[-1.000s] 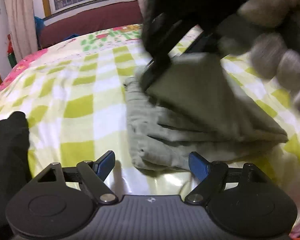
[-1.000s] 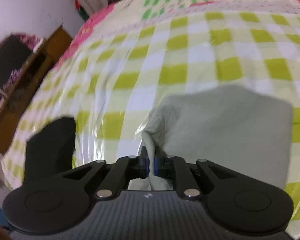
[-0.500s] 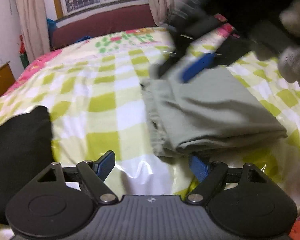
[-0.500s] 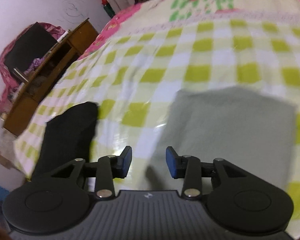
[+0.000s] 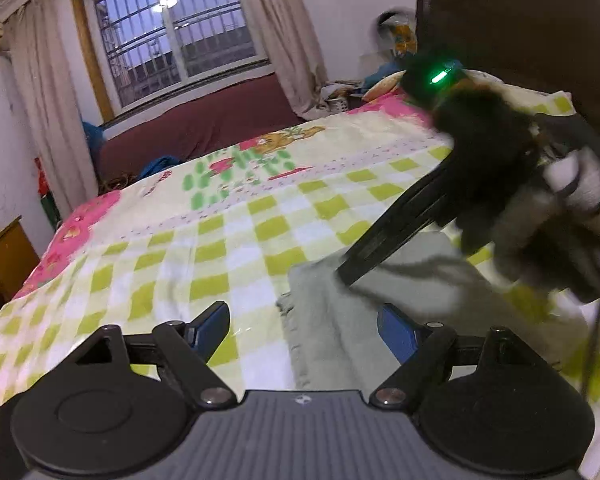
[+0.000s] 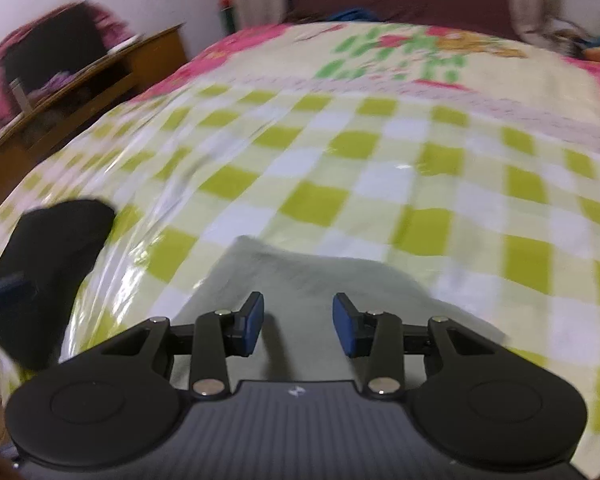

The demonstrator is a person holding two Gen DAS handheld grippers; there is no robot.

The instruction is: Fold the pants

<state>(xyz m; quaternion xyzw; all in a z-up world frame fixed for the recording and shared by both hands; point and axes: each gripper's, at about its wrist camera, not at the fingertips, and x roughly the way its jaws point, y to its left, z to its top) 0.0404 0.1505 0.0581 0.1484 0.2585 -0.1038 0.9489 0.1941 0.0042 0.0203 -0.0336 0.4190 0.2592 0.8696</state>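
The grey-green pants (image 5: 340, 344) lie folded into a flat stack on the checked bedspread (image 5: 228, 248). My left gripper (image 5: 306, 328) hovers open over their near left edge, with nothing pinched between its blue pads. In the right wrist view the pants (image 6: 340, 280) lie just under and ahead of my right gripper (image 6: 298, 328), which stands open and holds nothing. From the left wrist view, the right gripper (image 5: 346, 272) slants down onto the top of the stack, held by a gloved hand (image 5: 560, 220).
A black garment (image 6: 48, 248) lies near the bed's left edge. A wooden cabinet (image 6: 100, 80) stands beyond that edge. A maroon bench (image 5: 200, 120) sits under the window past the far side, and a dark headboard (image 5: 520, 20) rises on the right.
The right gripper let go of the pants' fold, opened and drew back, leaving the flap flat. The left gripper rose, so its view now takes in the window.
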